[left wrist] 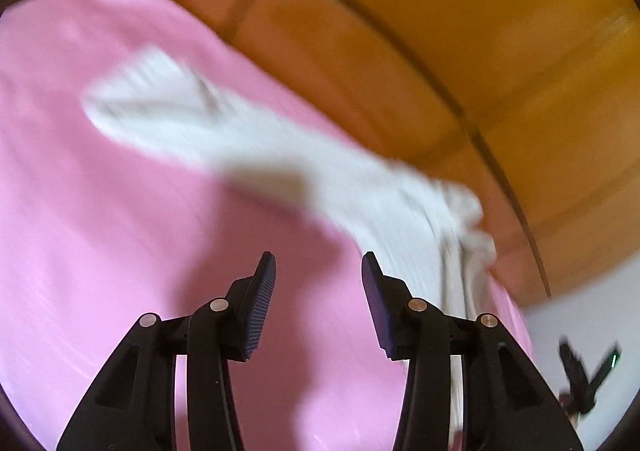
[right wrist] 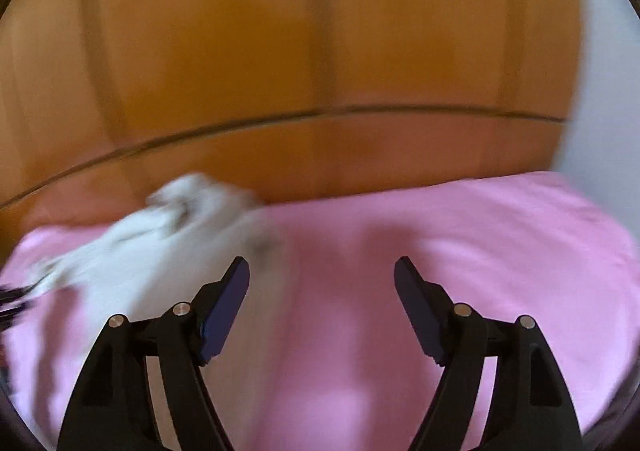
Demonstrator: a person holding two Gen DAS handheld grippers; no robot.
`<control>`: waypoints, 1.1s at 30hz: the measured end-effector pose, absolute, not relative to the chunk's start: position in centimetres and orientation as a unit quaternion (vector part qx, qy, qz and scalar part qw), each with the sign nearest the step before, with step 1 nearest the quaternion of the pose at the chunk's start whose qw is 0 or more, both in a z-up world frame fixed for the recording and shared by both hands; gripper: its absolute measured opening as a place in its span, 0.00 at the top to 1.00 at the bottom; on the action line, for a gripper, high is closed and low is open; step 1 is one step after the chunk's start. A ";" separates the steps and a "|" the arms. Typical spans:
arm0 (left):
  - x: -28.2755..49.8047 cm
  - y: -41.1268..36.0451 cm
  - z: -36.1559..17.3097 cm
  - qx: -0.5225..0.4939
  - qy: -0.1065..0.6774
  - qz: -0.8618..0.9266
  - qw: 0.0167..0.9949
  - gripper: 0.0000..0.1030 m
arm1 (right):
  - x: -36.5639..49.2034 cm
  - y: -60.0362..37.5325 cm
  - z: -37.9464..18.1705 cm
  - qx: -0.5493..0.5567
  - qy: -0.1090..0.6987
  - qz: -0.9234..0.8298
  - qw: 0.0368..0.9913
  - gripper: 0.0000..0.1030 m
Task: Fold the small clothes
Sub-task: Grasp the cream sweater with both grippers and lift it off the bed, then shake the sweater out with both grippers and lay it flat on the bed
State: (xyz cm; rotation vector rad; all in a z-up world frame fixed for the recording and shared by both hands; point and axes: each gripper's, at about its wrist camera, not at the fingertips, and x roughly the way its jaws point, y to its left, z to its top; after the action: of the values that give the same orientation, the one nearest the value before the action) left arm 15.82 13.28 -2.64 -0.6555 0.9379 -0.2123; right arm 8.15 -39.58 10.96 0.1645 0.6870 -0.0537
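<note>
left wrist view: my left gripper (left wrist: pixel 319 265) has its jaws spread apart with nothing between them, above a pink sheet (left wrist: pixel 100 231) that covers the surface below. a white garment (left wrist: pixel 280 155), blurred, lies stretched across the sheet from the upper left toward the lower right. its far end looks flat, with faint stripes or ribbing; its near end is bunched into folds at the sheet's right edge, just beside my right-hand finger and partly hidden behind it. i cannot tell what kind of garment it is. my jaws are near the cloth but not touching it, and their shadow falls on the pink sheet and on the middle of the garment. behind the sheet stands a wooden panel (left wrist: pixel 460 31), orange-brown, with dark seams. a pale wall (left wrist: pixel 580 319) shows at the lower right, and in front of it my right gripper (left wrist: pixel 588 375) appears as a small dark shape, too blurred to read.

right wrist view: my right gripper (right wrist: pixel 322 267) also has its jaws wide apart and empty, over bare pink sheet (right wrist: pixel 480 251). the white garment (right wrist: pixel 160 243) lies to the left, crumpled against the wooden panel (right wrist: pixel 280 51), just beside my left-hand finger. a dark object at the far left edge is too blurred to identify. a pale wall (right wrist: pixel 604 71) shows at the right.
</note>
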 end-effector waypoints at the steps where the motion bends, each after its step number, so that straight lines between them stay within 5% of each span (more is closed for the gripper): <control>1: 15.8 11.8 -3.1 -0.311 0.452 -0.117 0.828 0.58 | 8.1 -37.8 10.8 0.082 0.346 0.012 0.935 0.25; 9: 14.3 3.7 -5.5 -0.302 0.498 -0.185 0.791 0.53 | 9.6 -23.6 3.8 0.025 0.446 0.155 0.881 0.29; 10: 14.2 3.2 -5.5 -0.303 0.500 -0.189 0.789 0.52 | 10.0 -23.2 3.0 0.028 0.461 0.141 0.876 0.44; 11: 14.1 2.9 -5.6 -0.302 0.502 -0.193 0.787 0.52 | 10.8 -23.1 2.1 0.028 0.480 0.127 0.868 0.70; 17: 15.4 1.7 -6.5 -0.304 0.512 -0.208 0.776 0.52 | 8.4 -26.8 2.8 0.051 0.485 0.128 0.864 0.90; 27: 16.5 -1.3 -7.2 -0.328 0.510 -0.231 0.761 0.52 | 11.2 -43.6 9.7 -0.089 0.385 -0.203 0.896 0.88; 30: 16.9 -2.5 -6.9 -0.327 0.508 -0.238 0.761 0.52 | 12.2 -47.7 10.3 -0.048 0.374 -0.237 0.895 0.49; 33: 17.1 -3.1 -7.1 -0.327 0.510 -0.241 0.758 0.52 | 10.7 -48.3 9.7 0.064 0.386 -0.165 0.905 0.45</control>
State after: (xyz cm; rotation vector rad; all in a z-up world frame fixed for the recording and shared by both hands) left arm 17.12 -3.14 -7.11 -0.7134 1.1123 -0.5250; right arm 10.73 -48.35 9.67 0.1320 0.7977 -0.3411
